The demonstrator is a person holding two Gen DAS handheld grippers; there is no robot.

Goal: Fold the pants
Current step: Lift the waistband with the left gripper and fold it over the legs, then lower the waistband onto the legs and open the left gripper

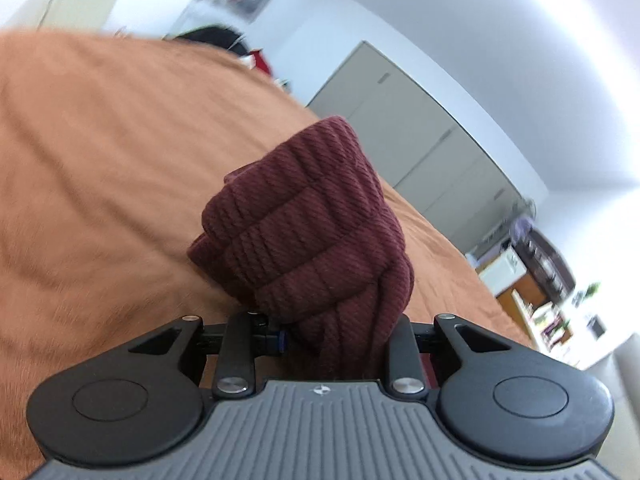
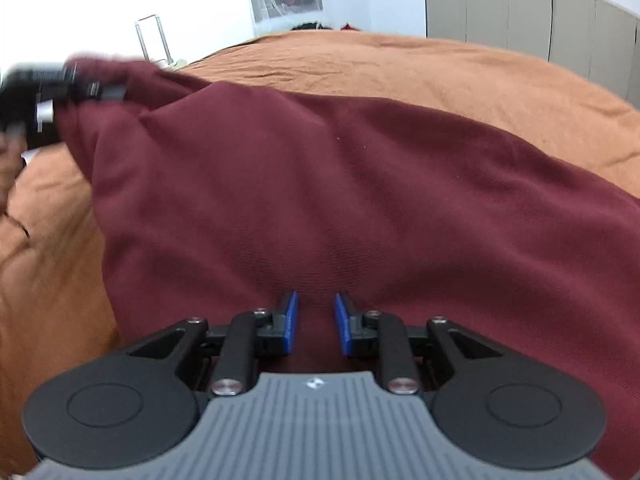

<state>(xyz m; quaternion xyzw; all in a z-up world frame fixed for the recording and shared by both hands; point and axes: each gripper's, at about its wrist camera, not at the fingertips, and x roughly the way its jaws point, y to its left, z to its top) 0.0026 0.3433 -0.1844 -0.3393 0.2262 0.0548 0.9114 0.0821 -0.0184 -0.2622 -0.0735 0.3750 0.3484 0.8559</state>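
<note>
Holding a bunched ribbed cuff of the maroon pants (image 1: 304, 216) clamped in the left gripper (image 1: 340, 336), lifted above the orange bed cover (image 1: 100, 140) | right gripper (image 2: 316, 320) parted, blue pads (image 2: 292, 316) low over the pants spread across the bed, fabric showing between them | grey wardrobe (image 2: 520, 4) far right.

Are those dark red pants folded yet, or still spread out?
Mostly spread: the pants lie across the bedspread, one end bunched in the left claw.
</note>
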